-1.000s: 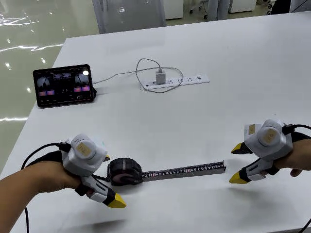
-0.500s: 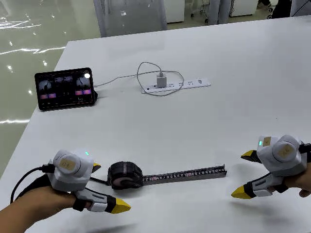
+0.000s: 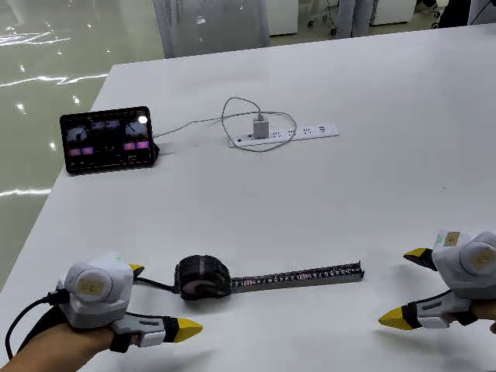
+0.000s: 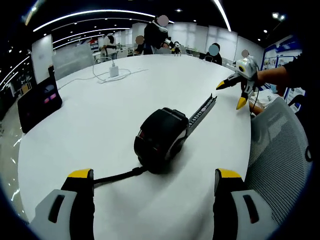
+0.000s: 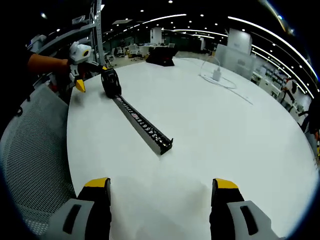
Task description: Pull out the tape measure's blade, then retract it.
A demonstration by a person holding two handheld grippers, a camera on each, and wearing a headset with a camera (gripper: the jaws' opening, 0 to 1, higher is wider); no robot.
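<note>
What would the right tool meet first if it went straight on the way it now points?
Most likely the free end of the blade, which lies on the table ahead of the right tool, in line with the gap of its open jaws. Depth is uncertain in this fisheye view.

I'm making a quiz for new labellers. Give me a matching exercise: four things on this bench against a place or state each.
1 tape measure case
2 blade
3 tablet
4 power strip

A white, charger plugged in
B ahead of the left gripper, ungripped
C screen lit, near the table's left edge
D pulled out, lying flat

Pairs: 1-B, 2-D, 3-C, 4-A
</note>
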